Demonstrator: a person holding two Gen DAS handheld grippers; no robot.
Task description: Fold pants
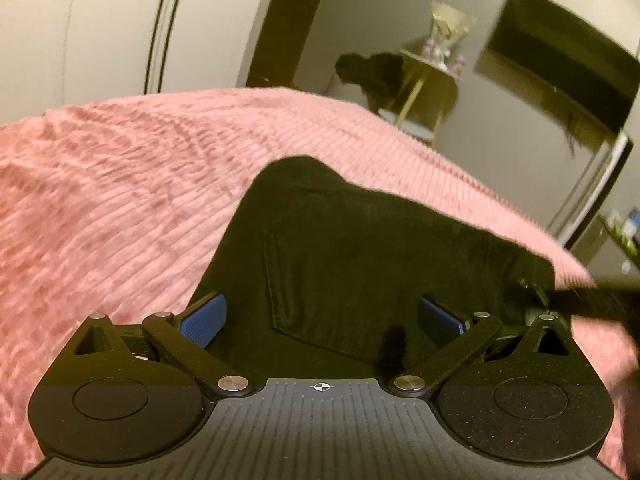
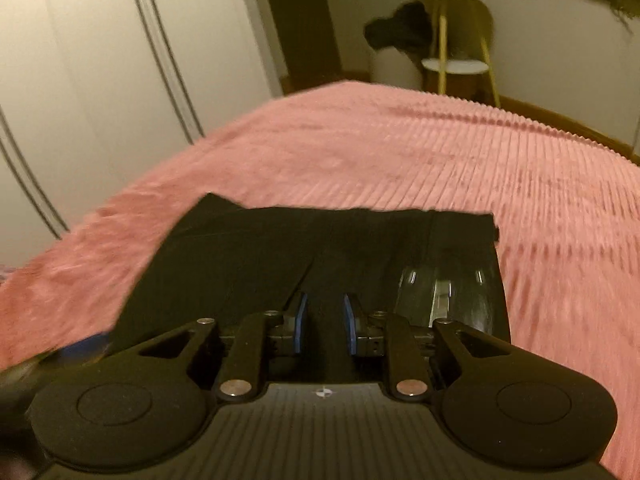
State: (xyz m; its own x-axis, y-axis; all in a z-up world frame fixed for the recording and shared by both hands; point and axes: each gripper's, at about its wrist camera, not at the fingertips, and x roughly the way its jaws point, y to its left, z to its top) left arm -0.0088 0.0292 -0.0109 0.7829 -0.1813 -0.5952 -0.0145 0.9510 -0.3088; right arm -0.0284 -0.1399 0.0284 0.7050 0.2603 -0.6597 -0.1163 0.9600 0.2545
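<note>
Black pants (image 1: 360,248) lie on a pink ribbed bedspread (image 1: 120,184), with a back pocket showing. My left gripper (image 1: 320,318) is open, its blue pads (image 1: 204,318) wide apart just above the pocket area. In the right wrist view the pants (image 2: 280,248) lie folded with a straight far edge. My right gripper (image 2: 325,320) hovers over them with its blue pads (image 2: 302,322) a narrow gap apart and dark cloth showing between them; whether it grips the cloth I cannot tell.
The pink bedspread (image 2: 440,152) fills most of both views. White wardrobe doors (image 2: 100,60) stand on the left. A gold-legged side table (image 2: 460,40) with dark clothing draped beside it stands beyond the bed. A dark screen (image 1: 560,84) hangs on the wall.
</note>
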